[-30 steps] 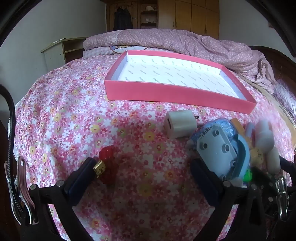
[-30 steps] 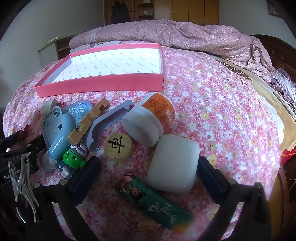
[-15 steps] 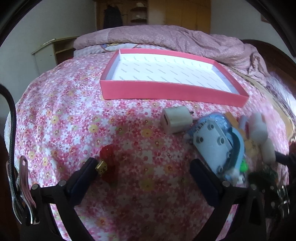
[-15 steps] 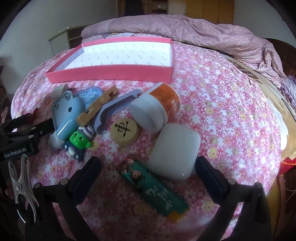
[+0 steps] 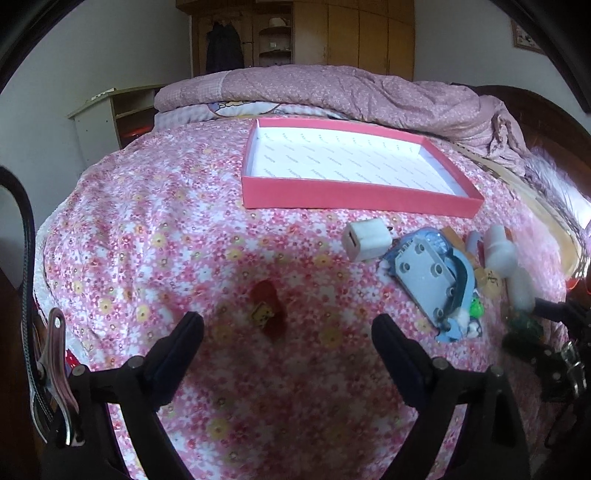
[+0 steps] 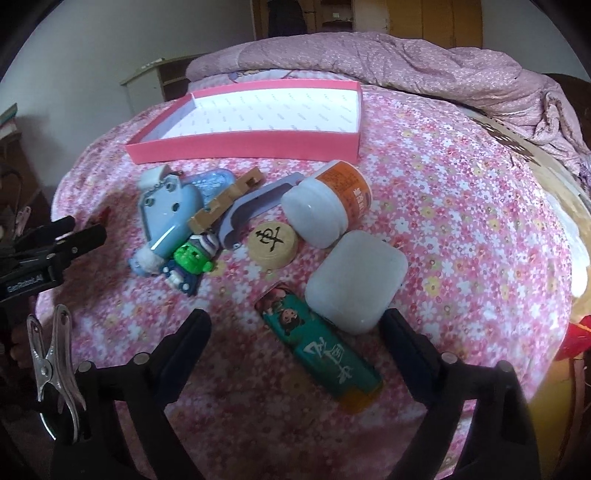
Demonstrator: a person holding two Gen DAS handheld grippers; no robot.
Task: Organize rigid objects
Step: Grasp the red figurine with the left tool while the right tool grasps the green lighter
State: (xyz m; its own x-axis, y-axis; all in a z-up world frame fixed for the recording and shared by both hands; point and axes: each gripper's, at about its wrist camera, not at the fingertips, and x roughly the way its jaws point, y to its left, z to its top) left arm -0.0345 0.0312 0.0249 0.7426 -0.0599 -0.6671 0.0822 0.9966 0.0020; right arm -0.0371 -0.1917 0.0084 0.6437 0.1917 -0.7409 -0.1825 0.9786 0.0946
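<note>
Pink flowered sheet (image 5: 155, 236) covers our bed; a rumpled quilt (image 5: 351, 88) and wooden wardrobe (image 5: 354, 33) lie behind the pink tray (image 5: 354, 194). Both jaws gape wide, empty.

Both wrist views face the pink tray (image 5: 362, 192) (image 6: 243, 149) — overlapping, seemingly side by side.

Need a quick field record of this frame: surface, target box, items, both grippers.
surface: floral bedspread
box: pink tray, nothing in it
left gripper: open, red clip ahead between the fingers
right gripper: open, green lighter between the fingers
loose items: white case, jar, wooden chess piece, charger
in box so far: none
</note>
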